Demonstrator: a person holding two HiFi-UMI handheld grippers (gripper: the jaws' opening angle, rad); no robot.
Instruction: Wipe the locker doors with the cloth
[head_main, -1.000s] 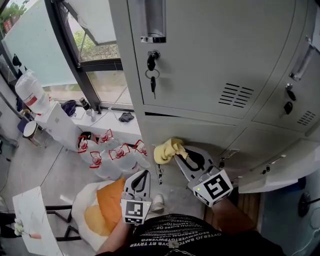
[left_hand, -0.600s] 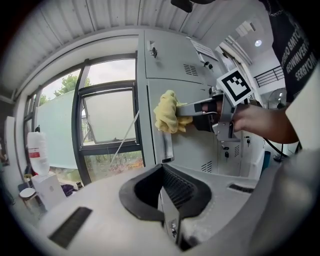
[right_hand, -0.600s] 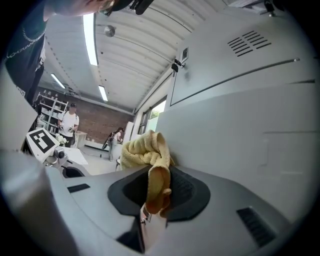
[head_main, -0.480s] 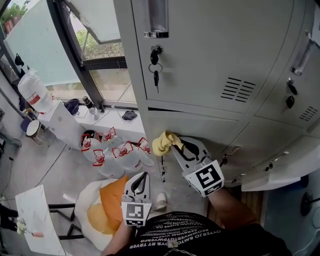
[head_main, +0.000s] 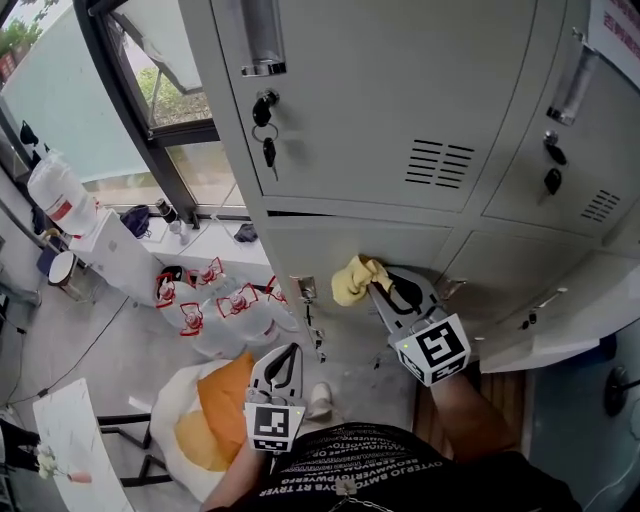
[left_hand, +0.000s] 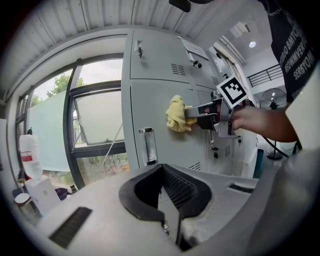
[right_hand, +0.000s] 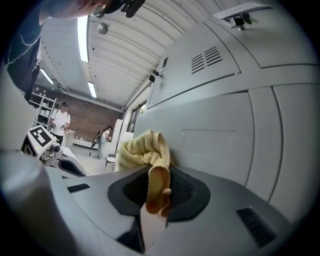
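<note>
A bunched yellow cloth (head_main: 354, 278) presses against the lower grey locker door (head_main: 330, 250), and my right gripper (head_main: 373, 287) is shut on it. In the right gripper view a fold of the cloth (right_hand: 146, 149) hangs down between the closed jaws of the right gripper (right_hand: 157, 192), with the locker door (right_hand: 225, 135) just behind. My left gripper (head_main: 287, 349) hangs low near my waist, shut and holding nothing, away from the lockers. The left gripper view shows its jaws closed, and beyond the left gripper (left_hand: 170, 195) the cloth (left_hand: 176, 114) sits on the door.
Keys (head_main: 266, 128) hang from the upper door's lock. A lower door (head_main: 560, 335) stands open at the right. Plastic bottles with red labels (head_main: 225, 303) and a white and orange bag (head_main: 200, 420) lie on the floor by the window (head_main: 150, 90).
My right gripper has slid the cloth to the right and slightly up along the lower locker door. The left gripper has stayed where it was.
</note>
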